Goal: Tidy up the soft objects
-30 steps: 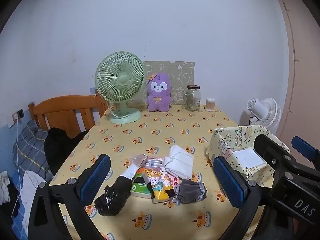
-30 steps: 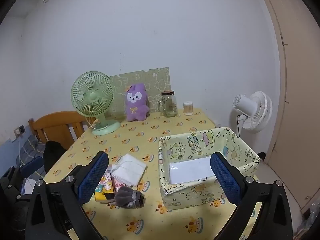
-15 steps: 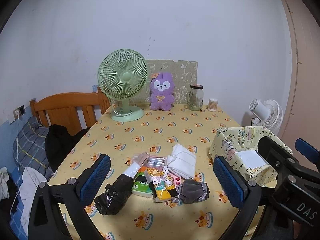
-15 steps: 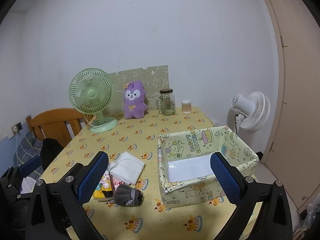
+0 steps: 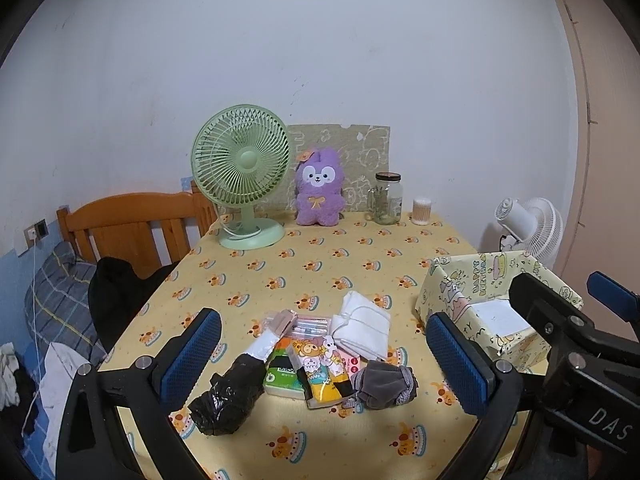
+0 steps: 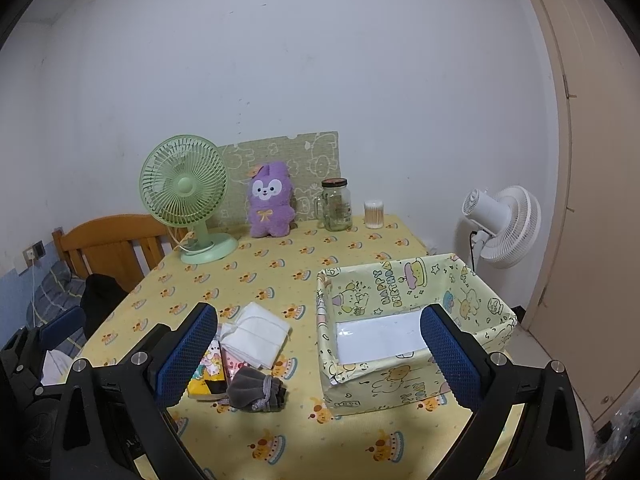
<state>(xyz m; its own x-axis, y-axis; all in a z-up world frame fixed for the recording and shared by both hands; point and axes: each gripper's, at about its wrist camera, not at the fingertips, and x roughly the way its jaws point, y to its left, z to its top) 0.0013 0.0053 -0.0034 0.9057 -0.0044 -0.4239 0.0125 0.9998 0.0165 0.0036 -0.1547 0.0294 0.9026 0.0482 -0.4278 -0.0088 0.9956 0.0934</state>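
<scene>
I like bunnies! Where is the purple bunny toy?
The purple bunny toy sits at the table's far edge, between the green fan and the glass jar.

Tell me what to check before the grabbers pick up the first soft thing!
1. Left gripper open, holding nothing: ok.
2. Right gripper open, holding nothing: ok.
3. Yellow cartoon box open on top, nothing soft inside yet: ok.
4. Grey socks at the pile's near edge, nothing lying on top: ok.
5. White folded cloth free of the packets: not ok, it overlaps the tissue packets.
6. Black bag bundle contents: cannot tell.
</scene>
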